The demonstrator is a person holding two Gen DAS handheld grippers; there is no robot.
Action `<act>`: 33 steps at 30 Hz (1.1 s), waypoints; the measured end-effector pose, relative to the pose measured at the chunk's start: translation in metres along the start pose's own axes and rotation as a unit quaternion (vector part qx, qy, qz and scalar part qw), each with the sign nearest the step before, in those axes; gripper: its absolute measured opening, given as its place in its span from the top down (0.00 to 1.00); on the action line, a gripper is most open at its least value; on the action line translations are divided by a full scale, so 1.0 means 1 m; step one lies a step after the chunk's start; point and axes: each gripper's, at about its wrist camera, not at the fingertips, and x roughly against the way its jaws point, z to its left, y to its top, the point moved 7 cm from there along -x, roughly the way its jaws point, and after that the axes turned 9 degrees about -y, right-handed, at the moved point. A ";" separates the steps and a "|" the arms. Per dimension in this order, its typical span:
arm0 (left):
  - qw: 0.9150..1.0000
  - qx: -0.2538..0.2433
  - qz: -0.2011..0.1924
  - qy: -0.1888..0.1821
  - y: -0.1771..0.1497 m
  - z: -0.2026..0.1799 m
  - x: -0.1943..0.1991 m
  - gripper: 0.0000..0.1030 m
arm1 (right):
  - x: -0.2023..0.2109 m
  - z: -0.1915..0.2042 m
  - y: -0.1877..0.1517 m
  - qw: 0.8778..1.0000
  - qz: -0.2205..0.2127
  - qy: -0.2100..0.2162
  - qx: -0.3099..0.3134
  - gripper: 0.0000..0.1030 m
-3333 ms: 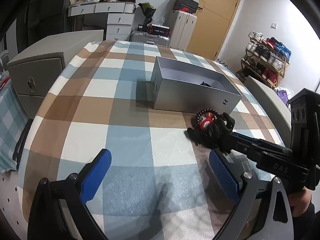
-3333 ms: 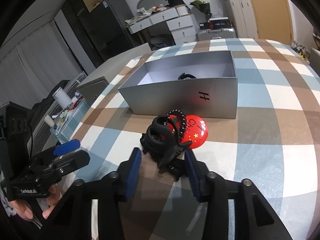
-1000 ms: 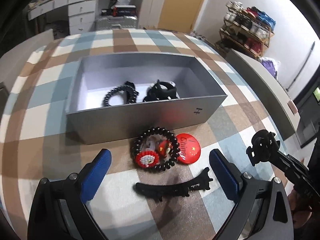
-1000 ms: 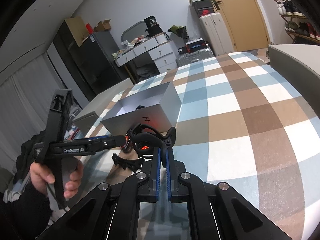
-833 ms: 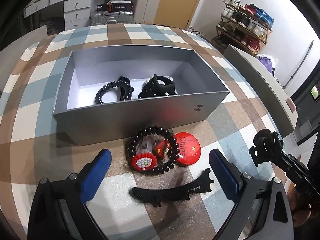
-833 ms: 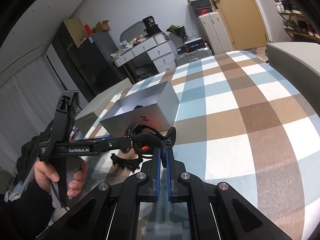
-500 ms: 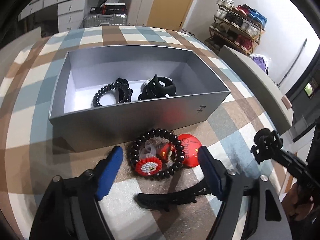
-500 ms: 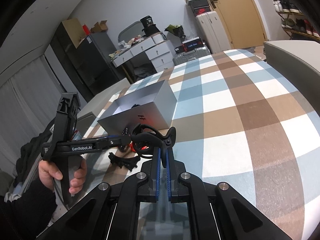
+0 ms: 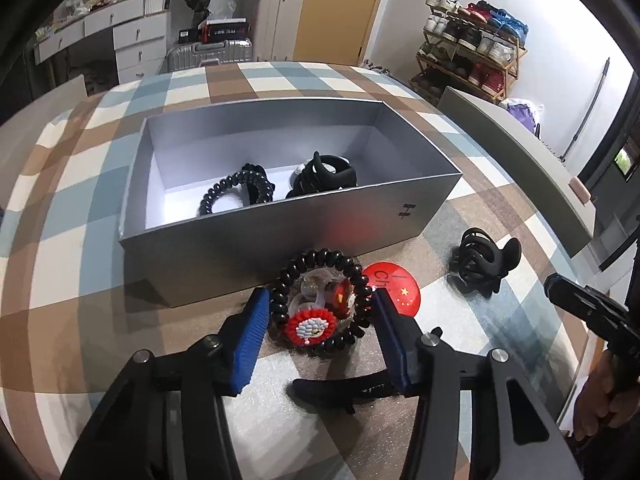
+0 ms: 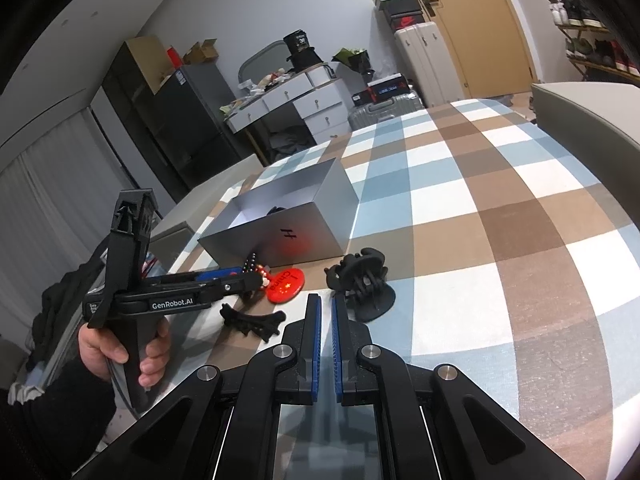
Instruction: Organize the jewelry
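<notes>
Left wrist: black spiral hair tie [image 9: 320, 300] rings red-beaded charms.

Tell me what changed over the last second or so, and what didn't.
The right hand-held gripper let go of the black claw clip, which now sits on the tablecloth. The left hand-held gripper moved down and narrowed its fingers around the black spiral hair tie. The silver box, red badge and long black clip stayed put.
</notes>
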 end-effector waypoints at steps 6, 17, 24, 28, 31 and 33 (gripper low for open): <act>1.000 0.009 -0.012 0.004 -0.001 0.002 0.008 0.56 | 0.000 -0.008 0.008 1.000 -0.006 -0.009 -0.008 0.93; 0.998 0.010 -0.057 0.008 -0.005 -0.005 0.045 0.56 | -0.020 -0.007 0.016 0.999 0.015 -0.027 0.012 0.48; 0.997 0.011 -0.075 0.007 -0.006 -0.005 0.058 0.56 | -0.051 0.002 0.017 0.996 0.057 -0.043 0.049 0.47; 0.997 0.014 -0.081 0.000 -0.007 -0.004 0.062 0.56 | -0.064 -0.003 0.015 0.995 0.081 -0.049 0.038 0.50; 0.997 0.016 -0.081 -0.001 -0.007 -0.002 0.062 0.56 | -0.063 -0.005 0.015 0.995 0.081 -0.049 0.032 0.56; 0.996 0.017 -0.082 -0.001 -0.007 -0.002 0.063 0.56 | -0.060 -0.004 0.015 0.995 0.074 -0.051 0.035 0.56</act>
